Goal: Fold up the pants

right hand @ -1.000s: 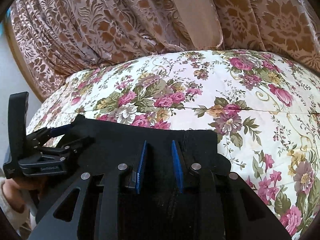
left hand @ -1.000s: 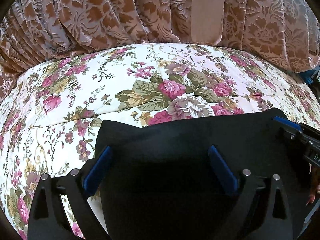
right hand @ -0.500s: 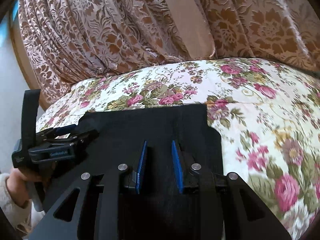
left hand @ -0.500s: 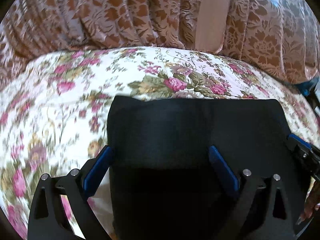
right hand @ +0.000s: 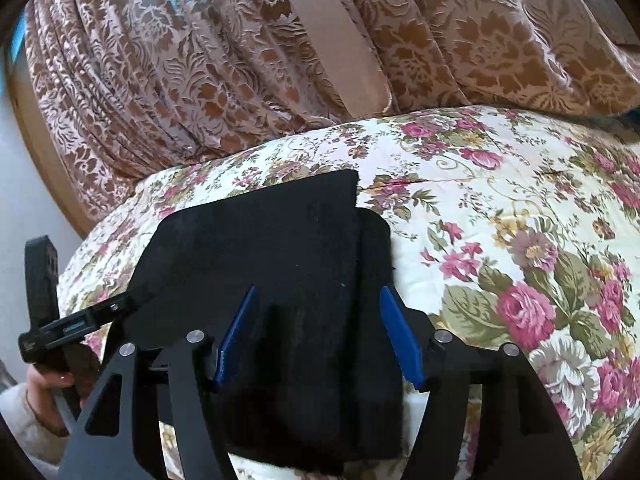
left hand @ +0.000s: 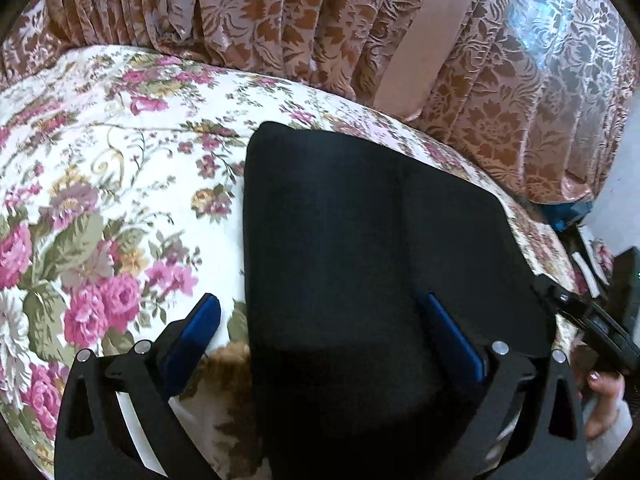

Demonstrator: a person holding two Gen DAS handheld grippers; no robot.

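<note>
Lying folded on the flowered bedspread [left hand: 100, 200], black pants [left hand: 360, 240] near the brown curtain [left hand: 280, 20]. Left gripper [left hand: 328, 340] spread wide over their left edge, pads clear of cloth. Right gripper [right hand: 320, 332] jaws just opened, apart above the pants, gripping nothing.

Black pants [left hand: 360, 240] lie folded into a compact, roughly rectangular stack, flat on the surface. In the right wrist view, one layer edge overlaps another near the stack's right side.
</note>
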